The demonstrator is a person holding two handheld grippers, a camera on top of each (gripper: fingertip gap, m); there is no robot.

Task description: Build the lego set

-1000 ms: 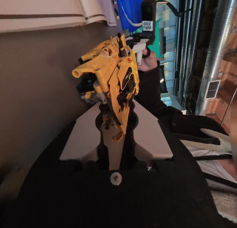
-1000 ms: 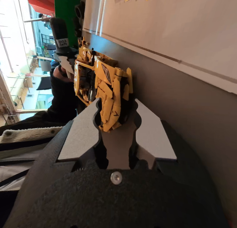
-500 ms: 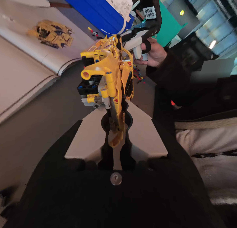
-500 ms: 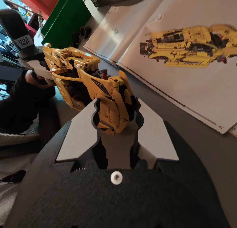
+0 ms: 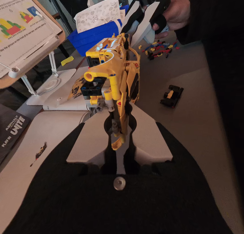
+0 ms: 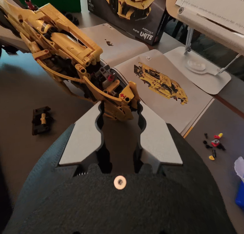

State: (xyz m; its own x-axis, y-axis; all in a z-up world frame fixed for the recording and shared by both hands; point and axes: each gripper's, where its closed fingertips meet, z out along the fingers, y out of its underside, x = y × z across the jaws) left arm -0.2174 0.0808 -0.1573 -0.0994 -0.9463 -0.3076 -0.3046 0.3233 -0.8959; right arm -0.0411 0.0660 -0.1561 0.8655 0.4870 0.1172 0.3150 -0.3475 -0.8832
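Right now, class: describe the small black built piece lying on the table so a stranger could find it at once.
Start at the grey table and the open instruction booklet on it. Away from the booklet, past the yellow car held in the air, the black sub-assembly lies alone. It is one blocky black piece with a yellow centre, unlike the scattered loose pins.

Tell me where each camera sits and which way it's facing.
Left wrist view: on the left tongs, facing along them at the yellow car model they grip; a hand shows beyond.
Right wrist view: on the right tongs, facing the model's other end.
Shared: model, instruction booklet, small black assembly.
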